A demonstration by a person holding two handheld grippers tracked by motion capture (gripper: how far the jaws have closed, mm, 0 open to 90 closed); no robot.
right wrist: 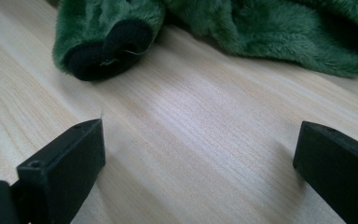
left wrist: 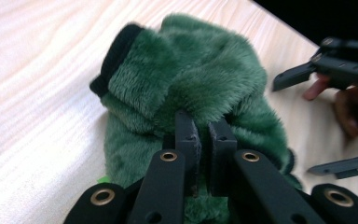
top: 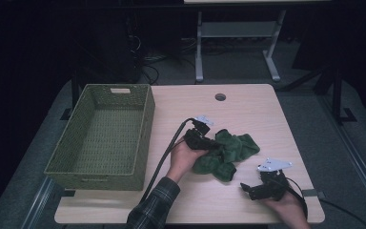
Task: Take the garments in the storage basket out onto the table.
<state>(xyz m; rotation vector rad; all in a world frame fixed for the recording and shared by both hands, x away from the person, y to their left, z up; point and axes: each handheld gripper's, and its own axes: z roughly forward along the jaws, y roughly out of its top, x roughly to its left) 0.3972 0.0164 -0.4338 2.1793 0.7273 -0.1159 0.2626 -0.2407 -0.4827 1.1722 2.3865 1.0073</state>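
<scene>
The left tongs (top: pixel 211 143) were drawn almost together, their jaws pressed into the near side of the green plush garment (top: pixel 226 153), with a fold of the fur seemingly nipped in the narrow gap between them. That garment lay crumpled on the desk (top: pixel 248 107) right of the centre, well apart from the woven basket (top: pixel 106 136) at the desk's left side, one black-cuffed end (right wrist: pixel 109 49) pointing toward the right tongs. The right tongs (top: pixel 246 190) rested low by the desk's near right edge with jaws spread wide and nothing between them, near the garment but not touching it.
</scene>
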